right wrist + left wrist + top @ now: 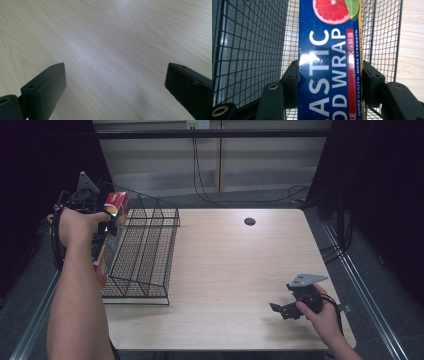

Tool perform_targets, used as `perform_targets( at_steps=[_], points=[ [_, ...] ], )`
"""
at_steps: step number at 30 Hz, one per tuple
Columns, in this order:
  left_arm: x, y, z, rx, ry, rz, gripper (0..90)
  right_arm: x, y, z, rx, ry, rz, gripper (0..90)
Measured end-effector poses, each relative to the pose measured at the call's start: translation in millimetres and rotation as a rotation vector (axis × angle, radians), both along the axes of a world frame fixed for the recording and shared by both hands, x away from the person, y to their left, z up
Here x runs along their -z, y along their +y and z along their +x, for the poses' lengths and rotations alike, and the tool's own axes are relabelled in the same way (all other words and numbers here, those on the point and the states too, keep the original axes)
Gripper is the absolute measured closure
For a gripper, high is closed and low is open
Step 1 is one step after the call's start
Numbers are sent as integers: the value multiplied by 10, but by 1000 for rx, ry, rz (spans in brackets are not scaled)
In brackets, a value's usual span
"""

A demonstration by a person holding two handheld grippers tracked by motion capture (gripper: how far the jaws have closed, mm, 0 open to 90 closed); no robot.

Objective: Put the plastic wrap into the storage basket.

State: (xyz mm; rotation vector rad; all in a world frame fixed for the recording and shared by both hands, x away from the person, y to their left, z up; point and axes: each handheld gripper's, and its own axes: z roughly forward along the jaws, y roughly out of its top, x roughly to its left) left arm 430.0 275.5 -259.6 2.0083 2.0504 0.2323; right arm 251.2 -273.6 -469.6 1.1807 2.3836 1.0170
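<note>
Blue wrap box (329,65) clamped in left hand-held gripper (329,82) over wire basket (150,245); right hand-held gripper (285,309) agape nr table (225,270) front edge.

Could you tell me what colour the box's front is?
Blue box, best in left gripper view.

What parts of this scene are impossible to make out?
- Plastic wrap box: left gripper view's edges crop both ends, cutting its lettering.
- The box's lower end, high view: the person's left hand and forearm cover it.
- Wire basket floor, high view: mesh too fine to see through.
</note>
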Motion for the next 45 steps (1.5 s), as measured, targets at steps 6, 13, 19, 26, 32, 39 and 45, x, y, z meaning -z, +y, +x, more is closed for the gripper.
perform_targets(
  at_steps=[6, 13, 19, 26, 32, 39, 45],
  points=[
    [59, 21, 12, -2, 4, 8, 439, -2, 1, -1, -1, 1, 3, 34],
    [156, 55, 31, -19, 10, 5, 436, 0, 16, -7, 0, 13, 5, 34],
    [194, 23, 53, -21, 18, 13, 434, 1, 15, -4, -1, 14, 4, 34],
    [230, 9, 65, -24, 15, 12, 432, 2, 4, -3, -5, 4, 4, 34],
    [238, 17, 61, -29, 9, 7, 427, 4, 9, -3, -9, 6, 2, 34],
    [274, 45, 53, -35, -9, 3, 419, 3, 13, -8, -2, 10, 0, 34],
    [241, 99, 48, -57, -28, -6, 406, 16, 27, 0, -12, 10, -2, 34]
  ],
)
